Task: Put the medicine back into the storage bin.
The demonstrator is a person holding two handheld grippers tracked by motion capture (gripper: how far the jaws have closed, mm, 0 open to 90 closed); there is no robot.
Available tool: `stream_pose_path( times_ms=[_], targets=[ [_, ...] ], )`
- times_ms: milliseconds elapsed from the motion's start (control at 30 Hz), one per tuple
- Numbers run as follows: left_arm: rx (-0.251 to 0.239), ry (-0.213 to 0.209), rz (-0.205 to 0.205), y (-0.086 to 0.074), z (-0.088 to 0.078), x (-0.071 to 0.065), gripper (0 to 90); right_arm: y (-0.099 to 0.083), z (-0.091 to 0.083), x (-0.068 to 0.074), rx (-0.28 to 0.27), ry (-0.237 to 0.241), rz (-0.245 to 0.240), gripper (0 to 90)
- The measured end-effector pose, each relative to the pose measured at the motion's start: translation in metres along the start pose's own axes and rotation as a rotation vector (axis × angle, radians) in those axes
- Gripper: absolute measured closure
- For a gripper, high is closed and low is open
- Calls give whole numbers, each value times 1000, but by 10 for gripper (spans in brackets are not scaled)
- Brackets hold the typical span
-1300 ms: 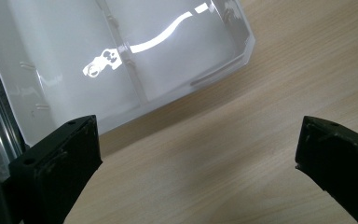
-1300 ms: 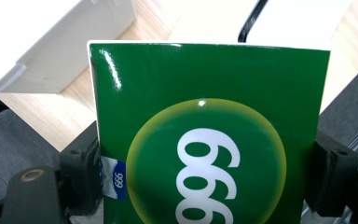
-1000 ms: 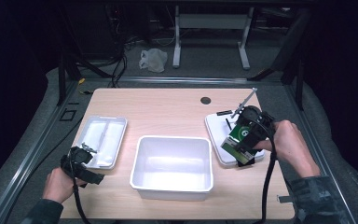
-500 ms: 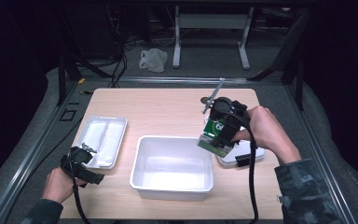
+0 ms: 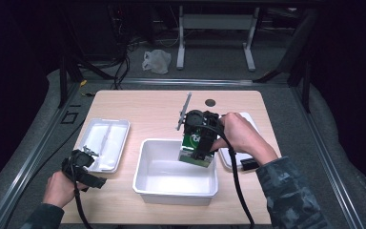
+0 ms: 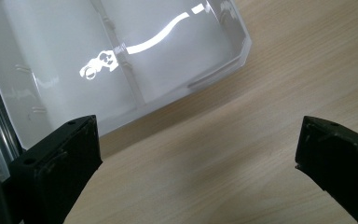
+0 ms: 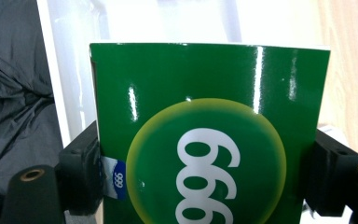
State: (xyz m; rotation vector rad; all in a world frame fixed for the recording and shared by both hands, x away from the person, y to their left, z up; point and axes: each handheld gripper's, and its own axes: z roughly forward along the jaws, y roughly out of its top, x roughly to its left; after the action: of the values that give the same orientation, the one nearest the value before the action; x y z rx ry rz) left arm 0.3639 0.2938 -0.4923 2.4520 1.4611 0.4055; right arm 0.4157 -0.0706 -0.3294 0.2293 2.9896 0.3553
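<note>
The tabletop [image 5: 143,107] spreads beneath both of my tools. Directly below my right hand-held gripper [image 5: 198,155] sits the white bin [image 5: 145,183], the biggest thing on it; my left hand-held gripper [image 5: 83,167] rests low at the near left, with the clear divided tray [image 5: 119,126] just ahead of its tips. In the left gripper view that tray's corner [image 6: 235,60] lies beyond the jaws, which stand wide apart over bare wood with nothing between them.

Beside my right hand, on its far side from the bin, a small white tray [image 5: 228,160] lies partly hidden. The green box [image 7: 209,135] is clamped between the right jaws, one pad on each side face, and it hangs tilted over the bin's right-hand part, its lower end about level with the rim as far as I can judge.

My worry is the release. The box is glossy and held only by its narrow sides, so it could slip and twist early. If I let go too near the rim, it could catch the wall and tip out onto the wood towards the small tray.
</note>
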Motion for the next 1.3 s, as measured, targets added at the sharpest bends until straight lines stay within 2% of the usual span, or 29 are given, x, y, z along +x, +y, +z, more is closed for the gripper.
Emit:
stream_pose_path(
  times_ms=[100, 133, 167, 200, 233, 267, 333, 367, 533, 567, 600, 667, 700, 733, 800, 833, 867, 1100, 1133, 1167, 1300],
  targets=[
    [-2, -3, 0, 0, 0, 0, 0, 2, 9, 2, -2, 0, -18, 174],
    [-1, -4, -3, 0, 0, 0, 1, 2, 18, 4, 4, 4, -33, 174],
    [-1, -4, -3, 0, 0, 0, 1, 2, 18, 4, 4, 4, -33, 174],
    [-2, -3, -2, 0, 0, 0, 1, 2, 27, 5, 28, 10, -46, 174],
    [-2, -3, -2, 0, 0, 0, 1, 2, 27, 5, 28, 10, -46, 174],
    [-1, -4, 1, 0, 1, 0, 0, 1, 37, 8, 49, 8, -68, 174],
    [-1, -4, 1, 0, 1, 0, 1, 0, 43, 8, 61, 9, -70, 174],
    [2, -2, 9, 1, 1, -1, 1, -1, 53, 9, 67, 15, -81, 174],
    [2, -3, 10, 1, 1, -1, 1, -3, 74, 9, 94, 25, -95, 173],
    [2, -3, 10, 1, 1, -1, 1, -3, 74, 9, 94, 25, -95, 173],
    [2, -3, 5, 0, 1, -1, 1, -4, 82, 10, 99, 24, -98, 173],
    [2, -4, 4, 0, 1, 0, 1, -4, 86, 10, 101, 19, -97, 173],
    [2, -4, 4, 0, 1, 0, 0, -5, 89, 9, 113, 36, -98, 173],
    [1, -5, 9, 0, 1, 0, 1, -6, 94, 10, 132, 17, -106, 172],
    [2, -5, 10, 1, 1, 0, 1, -7, 97, 10, 118, 21, -100, 172],
    [1, -5, 10, 1, 1, -1, 0, -8, 103, 10, 100, 8, -99, 172],
    [2, -3, 11, 1, 1, -1, 1, -8, 104, 9, 123, 21, -101, 171],
    [1, -4, 11, 1, 1, -1, 1, -11, 114, 7, 135, 27, -113, 170],
    [1, -4, 12, 1, 1, -1, 0, -14, 119, 6, 110, 19, -109, 170],
    [1, -4, 12, 1, 1, -1, 1, -14, 119, 6, 110, 19, -109, 170],
    [1, -2, 14, 1, 1, -1, 0, -16, 123, 4, 156, 31, -126, 168]
  ],
)
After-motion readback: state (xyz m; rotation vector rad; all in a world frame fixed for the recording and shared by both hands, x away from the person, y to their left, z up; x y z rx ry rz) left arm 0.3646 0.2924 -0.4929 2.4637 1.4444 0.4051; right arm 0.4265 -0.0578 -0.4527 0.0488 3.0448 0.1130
